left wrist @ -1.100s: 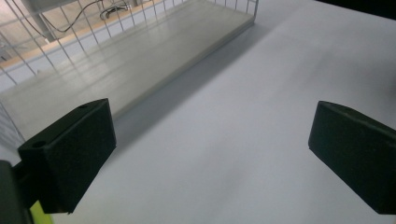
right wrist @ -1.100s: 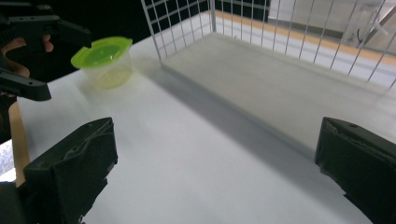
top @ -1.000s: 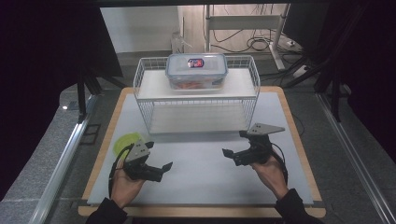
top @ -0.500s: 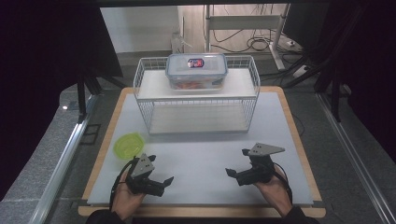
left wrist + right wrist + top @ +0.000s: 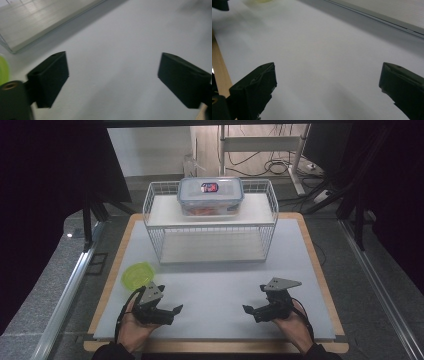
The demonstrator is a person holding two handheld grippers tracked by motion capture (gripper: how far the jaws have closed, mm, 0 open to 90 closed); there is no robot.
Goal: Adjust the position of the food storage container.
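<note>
My left gripper point(image 5: 172, 313) rests low over the white mat point(image 5: 215, 285) near the front left, with a hand under it. Its jaws stand open point(image 5: 112, 77) with only bare mat between them, though they have just been closing a little. My right gripper point(image 5: 252, 313) sits near the front right, its jaws pointing left toward the other gripper. It is open point(image 5: 327, 87) with nothing between its fingers. A lime-green round dish point(image 5: 137, 274) lies on the mat just behind the left gripper, and its edge point(image 5: 2, 71) shows in the left gripper view.
A white wire rack point(image 5: 210, 227) stands at the back middle of the mat, with a clear lidded container point(image 5: 210, 195) on its top shelf. The rack's base point(image 5: 37, 20) lies ahead of the left gripper, and this base point(image 5: 387, 12) also shows in the right gripper view. The wooden table rim point(image 5: 320, 270) frames the mat.
Both hands have drawn back toward the near edge of the table. The right gripper has come down closer to the mat. The left gripper's jaws look slightly narrower.
</note>
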